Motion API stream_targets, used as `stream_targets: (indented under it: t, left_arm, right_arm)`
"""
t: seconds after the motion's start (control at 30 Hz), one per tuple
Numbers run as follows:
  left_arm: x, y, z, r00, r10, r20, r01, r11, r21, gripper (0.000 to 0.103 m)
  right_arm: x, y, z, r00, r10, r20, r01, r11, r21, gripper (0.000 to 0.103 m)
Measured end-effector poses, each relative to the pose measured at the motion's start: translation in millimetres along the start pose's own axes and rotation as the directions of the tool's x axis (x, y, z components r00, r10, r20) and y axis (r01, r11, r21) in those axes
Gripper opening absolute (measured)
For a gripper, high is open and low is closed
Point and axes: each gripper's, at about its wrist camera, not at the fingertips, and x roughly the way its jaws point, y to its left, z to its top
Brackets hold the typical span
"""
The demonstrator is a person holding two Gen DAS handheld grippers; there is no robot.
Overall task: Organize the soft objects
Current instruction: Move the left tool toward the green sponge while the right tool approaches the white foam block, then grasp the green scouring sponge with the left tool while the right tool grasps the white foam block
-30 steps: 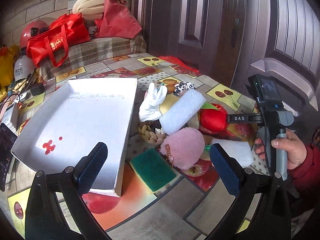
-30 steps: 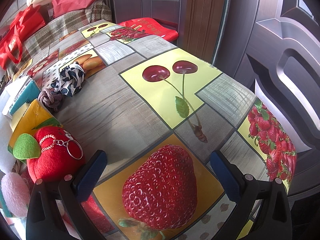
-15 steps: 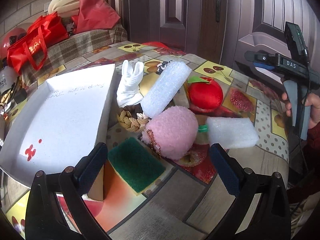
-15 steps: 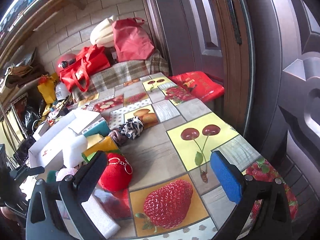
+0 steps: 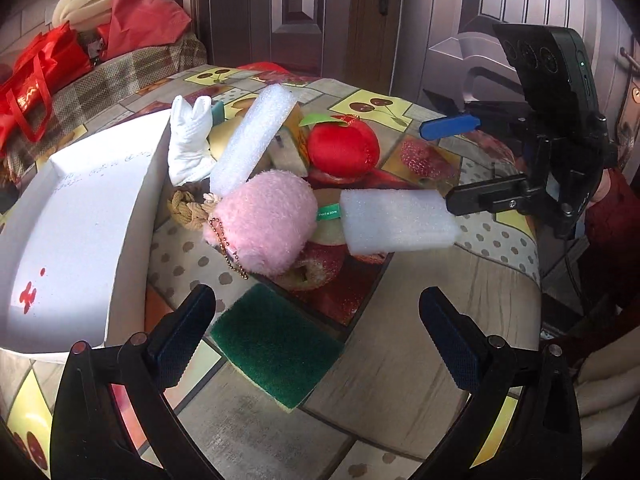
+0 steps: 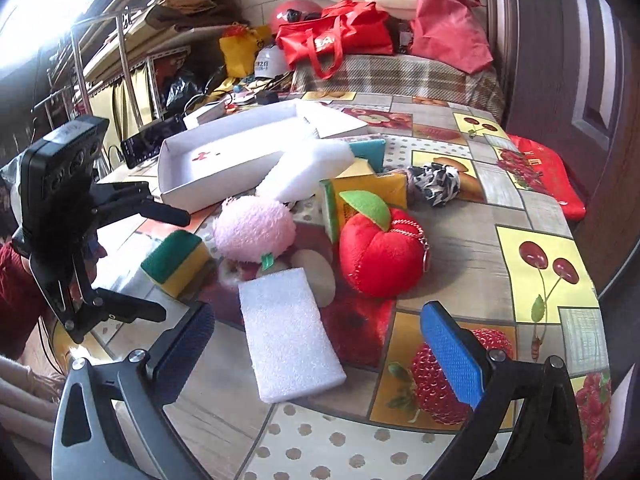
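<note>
We hold both tongs spread wide and empty over the fruit-patterned surface [image 5: 400,364]; the left tongs [image 5: 316,330] hover just above a green-and-yellow scouring sponge [image 5: 276,344], which lies between their fingers' reach; ahead of them sits a fluffy pink plush ball with a bead chain [image 5: 266,226], touching a flat white foam block [image 5: 398,222] to its right; beyond rest a red plush apple with a green leaf [image 5: 344,150], a long white foam slab [image 5: 252,144] leaning on the pile, and a white glove [image 5: 190,144]; the shallow white cardboard box [image 5: 72,216] lies to the left; the right tongs [image 6: 316,342] face the same foam block [image 6: 288,334], which lies between their fingers.
</note>
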Motion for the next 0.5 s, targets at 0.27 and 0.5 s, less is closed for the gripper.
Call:
stream_targets:
  t: [0.27, 0.5]
  left_arm:
    - [5.7, 8.4, -3.6, 0.998, 0.025, -0.058, -0.028, 0.998, -0.049, 0.103]
    - [19.7, 4.5, -10.2, 0.987, 0.106, -0.125, -0.114, 0.992, -0.061, 0.083]
  right_arm:
    - [28.3, 11.0, -1.9, 0.993, 0.052, -0.108, -0.056, 0.998, -0.041, 0.103]
    - [42.4, 10.0, -7.5, 0.986, 0.026, -0.165, -0.034, 0.999, -0.042, 0.087]
